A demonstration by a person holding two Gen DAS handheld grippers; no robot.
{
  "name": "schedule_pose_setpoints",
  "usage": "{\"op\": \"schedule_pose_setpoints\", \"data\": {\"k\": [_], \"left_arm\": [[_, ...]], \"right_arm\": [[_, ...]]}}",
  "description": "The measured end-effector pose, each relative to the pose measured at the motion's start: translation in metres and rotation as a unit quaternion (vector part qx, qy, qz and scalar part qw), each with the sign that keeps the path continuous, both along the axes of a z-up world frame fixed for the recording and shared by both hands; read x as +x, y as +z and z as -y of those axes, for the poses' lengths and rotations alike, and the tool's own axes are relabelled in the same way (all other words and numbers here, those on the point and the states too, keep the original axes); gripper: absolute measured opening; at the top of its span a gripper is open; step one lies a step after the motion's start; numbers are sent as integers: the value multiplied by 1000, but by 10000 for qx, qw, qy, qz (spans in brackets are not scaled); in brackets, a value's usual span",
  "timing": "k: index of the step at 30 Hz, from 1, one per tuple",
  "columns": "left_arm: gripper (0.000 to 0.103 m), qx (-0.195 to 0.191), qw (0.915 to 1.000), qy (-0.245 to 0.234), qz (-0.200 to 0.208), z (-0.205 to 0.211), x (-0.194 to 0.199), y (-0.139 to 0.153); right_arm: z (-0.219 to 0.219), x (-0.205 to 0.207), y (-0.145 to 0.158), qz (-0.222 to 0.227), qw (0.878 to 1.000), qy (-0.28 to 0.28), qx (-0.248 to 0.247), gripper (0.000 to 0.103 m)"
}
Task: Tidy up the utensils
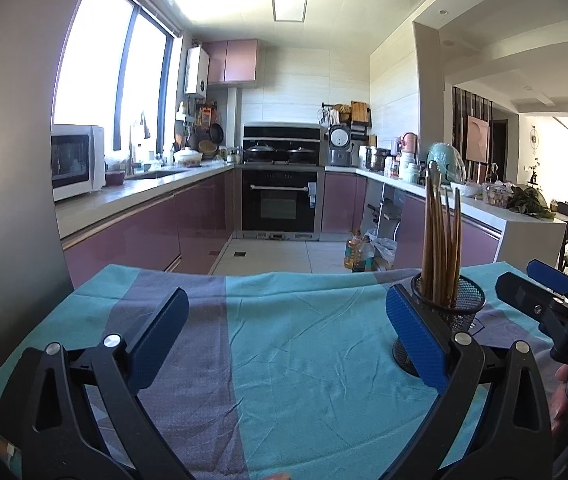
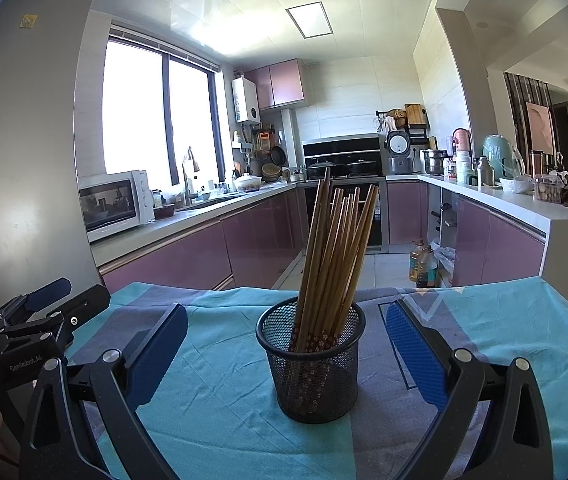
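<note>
A black mesh holder (image 2: 311,360) stands upright on the cloth-covered table (image 2: 220,400), with several wooden chopsticks (image 2: 336,256) leaning in it. My right gripper (image 2: 286,320) is open and empty; the holder stands between its jaws, touching neither. In the left wrist view the holder (image 1: 464,308) and chopsticks (image 1: 442,240) stand just behind my left gripper's right finger. My left gripper (image 1: 286,304) is open and empty over bare cloth. Each gripper shows at the edge of the other's view: the right gripper (image 1: 540,284) and the left gripper (image 2: 64,294).
The table wears a teal and purple cloth (image 1: 284,360) and ends at a far edge toward the kitchen floor. A grey fridge wall (image 2: 24,160) stands at the left. Oil bottles (image 2: 424,264) stand on the floor beyond the table. Counters with appliances line the kitchen.
</note>
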State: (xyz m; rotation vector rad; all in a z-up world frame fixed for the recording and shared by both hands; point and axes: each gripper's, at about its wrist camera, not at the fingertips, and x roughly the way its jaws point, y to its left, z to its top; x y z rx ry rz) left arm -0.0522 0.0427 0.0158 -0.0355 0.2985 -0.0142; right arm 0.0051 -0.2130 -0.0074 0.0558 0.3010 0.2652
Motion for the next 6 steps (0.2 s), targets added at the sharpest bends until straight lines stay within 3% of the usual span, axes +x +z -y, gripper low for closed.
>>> {"op": "schedule_pose_setpoints", "data": {"k": [3, 6], "left_arm": [[97, -233, 9984, -158, -491, -9, 16, -12], [97, -547, 9921, -464, -1033, -18, 35, -28]], "right_arm": [[11, 8, -9, -301, 9993, -180, -102, 96], [27, 32, -28, -1126, 9914, -550, -390, 96]]}}
